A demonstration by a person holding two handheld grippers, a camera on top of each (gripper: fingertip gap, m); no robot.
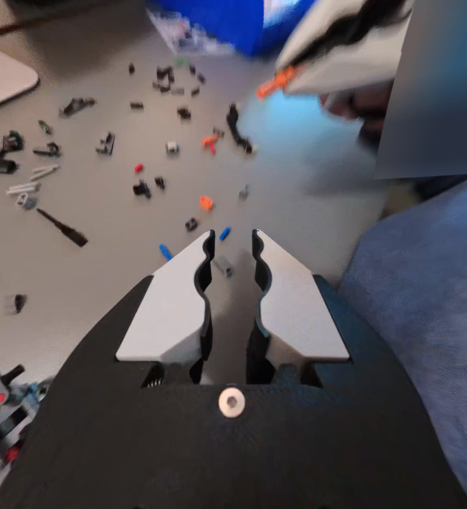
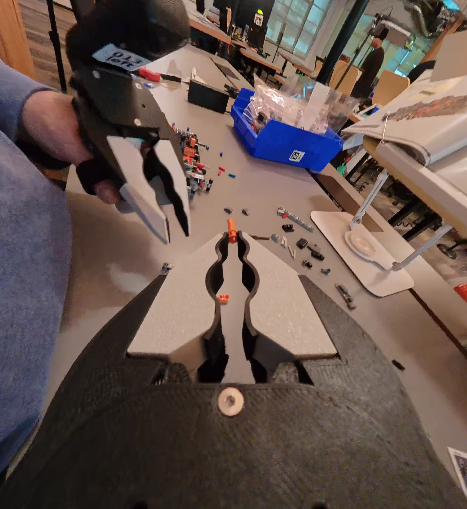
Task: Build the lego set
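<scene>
While the right hand-held gripper (image 2: 232, 234) pinches an orange peg (image 2: 230, 227) at its very tips, the piece stands upright and pokes out past them, above the grey surface (image 2: 268, 190). Its jaws are drawn narrow around the peg, with a second small orange piece (image 2: 223, 298) lying on the surface below, seen through the gap between the fingers.

The left hand-held gripper (image 2: 178, 237) hangs in the air just to the left of the right one, tilted downward, held by a hand (image 2: 53, 132) in a blue sleeve. In its own wrist view its jaws stand moderately apart with nothing between them; a small grey piece (image 1: 223, 265) and a blue pin (image 1: 225, 233) lie on the surface beneath the gap. That view is blurred, yet the right tool shows at upper right with the orange peg (image 1: 275, 82) at its tip.

Loose black, grey, red and orange lego parts (image 2: 301, 242) are scattered across the surface. A partly built model (image 2: 193, 162) sits farther back beside the left tool, and a blue bin (image 2: 284, 140) holding clear plastic bags (image 2: 282, 102) stands beyond it. A white stand base (image 2: 364, 256) rests at the right.
</scene>
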